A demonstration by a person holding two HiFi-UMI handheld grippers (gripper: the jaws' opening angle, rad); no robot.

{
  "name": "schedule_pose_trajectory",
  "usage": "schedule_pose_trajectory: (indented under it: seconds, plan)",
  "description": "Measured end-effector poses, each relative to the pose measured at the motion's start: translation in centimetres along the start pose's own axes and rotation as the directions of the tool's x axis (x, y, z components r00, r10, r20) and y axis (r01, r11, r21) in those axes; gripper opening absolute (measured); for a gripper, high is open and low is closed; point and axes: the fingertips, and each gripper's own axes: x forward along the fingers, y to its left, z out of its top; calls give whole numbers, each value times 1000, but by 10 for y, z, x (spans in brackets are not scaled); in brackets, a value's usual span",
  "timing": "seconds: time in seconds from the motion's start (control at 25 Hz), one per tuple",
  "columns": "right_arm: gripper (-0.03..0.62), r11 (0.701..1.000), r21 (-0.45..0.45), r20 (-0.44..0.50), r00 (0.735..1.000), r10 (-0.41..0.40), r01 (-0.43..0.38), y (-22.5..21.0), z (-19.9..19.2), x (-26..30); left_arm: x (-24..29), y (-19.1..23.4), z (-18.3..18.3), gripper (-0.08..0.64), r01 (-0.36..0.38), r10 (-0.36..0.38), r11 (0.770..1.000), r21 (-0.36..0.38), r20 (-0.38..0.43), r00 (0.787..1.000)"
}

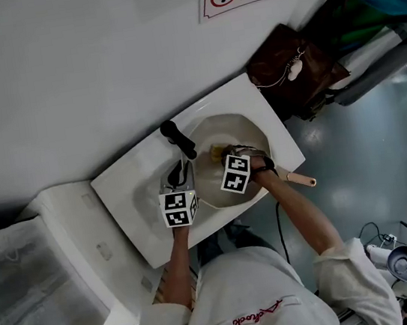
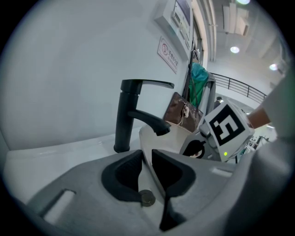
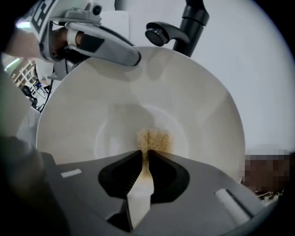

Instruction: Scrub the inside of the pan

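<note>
The pan [image 1: 220, 134] sits in the sink [image 1: 128, 188], right under the black faucet [image 1: 178, 140], with its handle [image 1: 301, 179] poking out past the sink's edge on the person's right. The left tongs [image 2: 146, 159] are pinched tight on the pan's thin rim. That reads as the anchor, so the pan can't spin or slide under pressure. The right tongs [image 3: 146, 154] are closed narrow on a brownish scrub pad [image 3: 152, 138], its frayed tip pressed onto the pan's floor near the centre. Gripped edge-on, the pad sticks out past the tongs, so only the pad meets the surface. Scrubbing looks under way.
</note>
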Motion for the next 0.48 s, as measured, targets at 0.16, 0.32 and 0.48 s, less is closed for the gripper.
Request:
schedule_pose_trajectory:
  seconds: [0.16,0.32,0.48]
  plan:
    - [57,1000,15,-9,1000,-11,11,-2,-11,0,0,0,-1,69,-1,1,1000,4,-7,1000]
    - [57,999,30,-18,1000,-13,13,0,-20,-1,0,0,-1,69,-2,2,1000,7,-9,1000]
    - [57,999,45,-22,1000,-11,12,4,-27,-1,0,0,-1,69,-8,8,1000,17,-18,1000]
